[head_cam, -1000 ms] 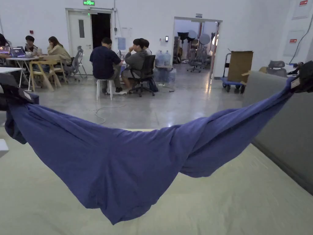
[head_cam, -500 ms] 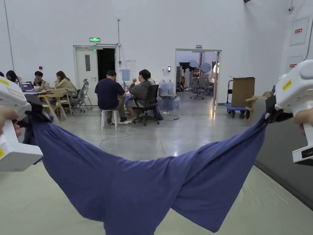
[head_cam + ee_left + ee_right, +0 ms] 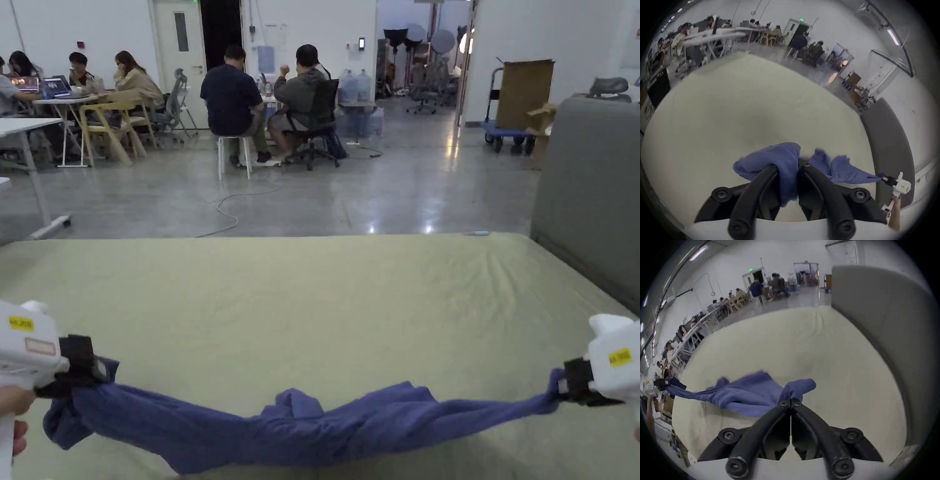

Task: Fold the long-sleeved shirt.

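- The blue long-sleeved shirt of soft, crumpled cloth is stretched into a long, bunched rope shape along the near edge of the bed, sagging in the middle, where its loose folds rest on the sheet.
- In the left gripper view the shirt bulges in a rounded wad over the jaw tips; in the right gripper view it trails off in twisted pleats toward the far hand.
- The left hand-held gripper, with black curved jaws and a white body, pinches a thick fold of the shirt's left end; the cloth fills the gap between the jaws and hangs down behind them. In the head view it sits near the bed's near left corner.
- The right hand-held gripper has its jaws pressed together on a thin bunch of the shirt's right end, a rounded knob of cloth standing just past the tips. In the head view it is by the near right side of the bed.
- The bed is covered with a pale yellow-green sheet, smooth with faint creases.
- A grey padded headboard rises along the bed's right edge.
- Beyond the far edge lies a glossy grey concrete floor, where people sit on chairs at tables.
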